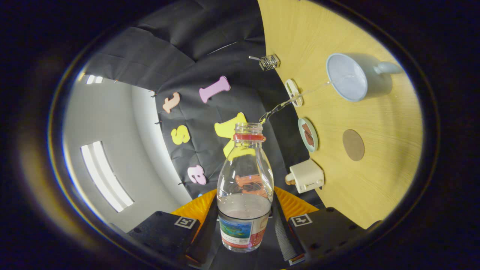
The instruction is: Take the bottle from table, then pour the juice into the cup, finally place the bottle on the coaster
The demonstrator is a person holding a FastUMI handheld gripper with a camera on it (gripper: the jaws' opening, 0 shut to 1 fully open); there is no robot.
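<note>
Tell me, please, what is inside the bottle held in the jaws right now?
The bottle, gripped between the jaws, holds clear liquid pooled at its lower part; a thin stream arcs from its mouth into the cup. The label hides the liquid lowest down.

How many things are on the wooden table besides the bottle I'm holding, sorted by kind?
Cup: 1
Round brown coaster: 1
Small dish: 1
Wire basket: 1
White toaster: 1
Small white oval item: 1
Total: 6
The bottle is clamped in the hand-held gripper, pouring.
</note>
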